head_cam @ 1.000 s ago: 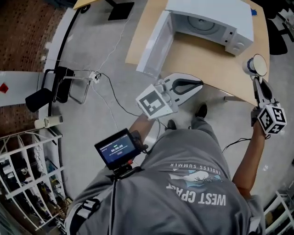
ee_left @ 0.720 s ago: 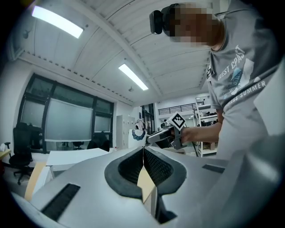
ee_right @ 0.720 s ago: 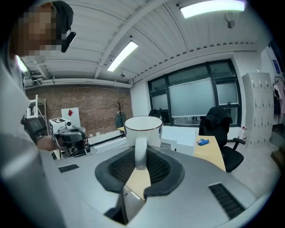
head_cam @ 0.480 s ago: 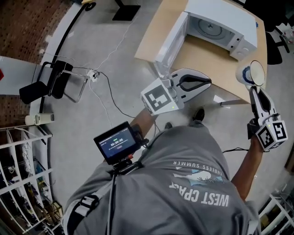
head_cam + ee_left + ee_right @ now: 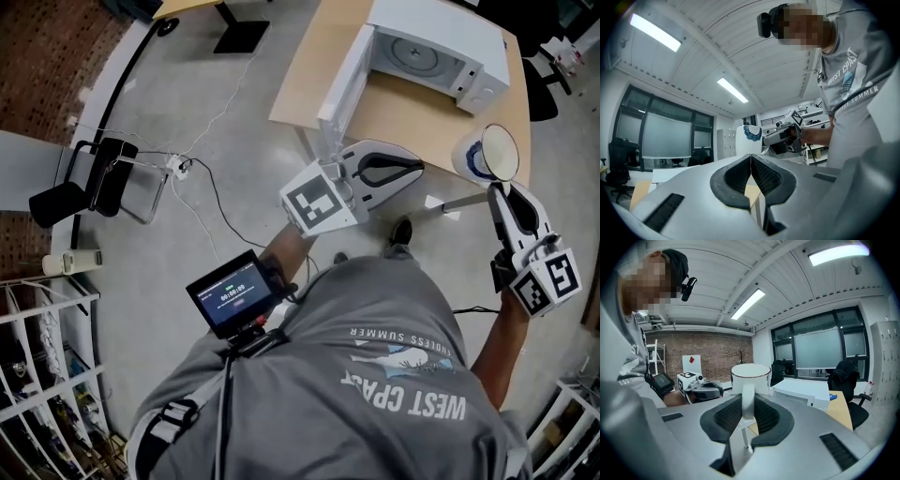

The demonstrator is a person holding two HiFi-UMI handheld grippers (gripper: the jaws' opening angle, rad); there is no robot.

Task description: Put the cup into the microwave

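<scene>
We are gripping the cup (image 5: 488,155) by its handle with the right gripper (image 5: 499,190). We are holding the left gripper (image 5: 413,169) closed and empty

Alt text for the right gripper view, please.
The right tongs grip a white cup by its handle, upright. Behind it at right sits the white microwave; the left tongs show at left.
</scene>
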